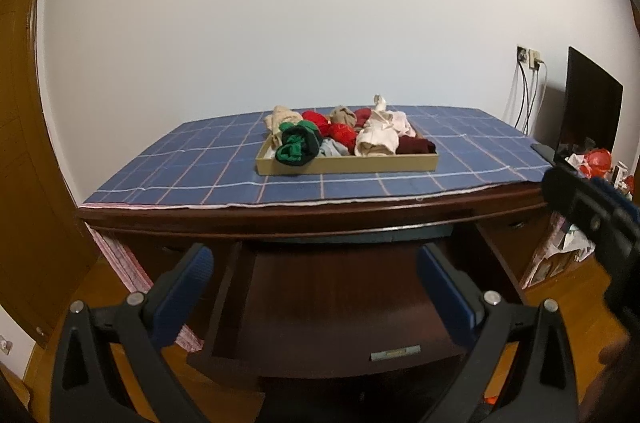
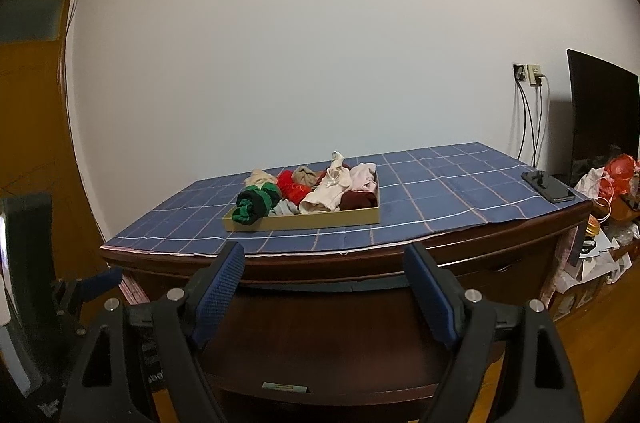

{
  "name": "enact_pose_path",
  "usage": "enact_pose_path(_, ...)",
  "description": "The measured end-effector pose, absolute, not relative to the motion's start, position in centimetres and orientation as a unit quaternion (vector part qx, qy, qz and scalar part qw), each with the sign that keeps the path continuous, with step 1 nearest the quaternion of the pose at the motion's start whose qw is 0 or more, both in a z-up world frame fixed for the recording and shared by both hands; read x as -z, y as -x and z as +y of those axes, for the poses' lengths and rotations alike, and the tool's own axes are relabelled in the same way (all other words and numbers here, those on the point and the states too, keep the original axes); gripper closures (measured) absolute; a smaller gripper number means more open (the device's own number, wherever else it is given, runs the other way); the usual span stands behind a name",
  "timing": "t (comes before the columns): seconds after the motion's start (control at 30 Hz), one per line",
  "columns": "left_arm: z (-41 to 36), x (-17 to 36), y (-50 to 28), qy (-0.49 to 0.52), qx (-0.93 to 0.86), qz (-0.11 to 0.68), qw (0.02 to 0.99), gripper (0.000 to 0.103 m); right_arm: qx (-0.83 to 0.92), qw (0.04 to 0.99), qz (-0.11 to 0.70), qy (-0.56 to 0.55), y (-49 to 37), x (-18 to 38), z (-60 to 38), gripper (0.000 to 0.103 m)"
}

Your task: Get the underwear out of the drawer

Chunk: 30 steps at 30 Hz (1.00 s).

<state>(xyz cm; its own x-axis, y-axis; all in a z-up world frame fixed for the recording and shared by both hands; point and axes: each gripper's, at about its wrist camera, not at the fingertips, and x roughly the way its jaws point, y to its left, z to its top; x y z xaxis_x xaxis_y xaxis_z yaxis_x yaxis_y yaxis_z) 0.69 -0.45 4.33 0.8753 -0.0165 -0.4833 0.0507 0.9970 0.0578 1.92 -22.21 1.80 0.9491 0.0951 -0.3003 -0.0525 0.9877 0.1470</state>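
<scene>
Rolled underwear (image 1: 340, 135) in red, green, beige, cream and maroon fills a shallow cardboard tray (image 1: 348, 165) resting on a blue checked cloth (image 1: 200, 167) atop a dark wooden desk (image 1: 280, 219). The desk's drawer (image 1: 320, 323) sits pulled out below. A phone (image 2: 550, 186) lies near the right edge. Left gripper (image 1: 316, 287) and right gripper (image 2: 324, 287) both gape wide, holding nothing.

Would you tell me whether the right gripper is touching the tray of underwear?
Apart: the right wrist view shows the right gripper short of the tray.

A home bedroom: wooden desk (image 2: 460, 255), wood door (image 1: 24, 159), phone (image 2: 547, 186), wall sockets (image 2: 527, 73).
</scene>
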Motion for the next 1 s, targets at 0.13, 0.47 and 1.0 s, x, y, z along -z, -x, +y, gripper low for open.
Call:
enact_pose_path(0.13,-0.8,-4.4,-0.4,-0.042,0.019,0.249,0.967,0.0,-0.038,0.985,0.155,-0.069,-1.7,-1.8,-22.3,0.019)
enact_pose_path(0.47,-1.0,-5.1,0.5,-0.045,0.017,0.23,0.972,0.0,-0.032,0.986,0.147,-0.077,-1.2,-2.2,-22.8,0.018)
enact_pose_path(1.0,-0.8,-5.1,1.5,-0.046,0.018,0.213,0.976,0.0,-0.032,0.988,0.138,-0.067,-0.7,-2.2,-22.5,0.016)
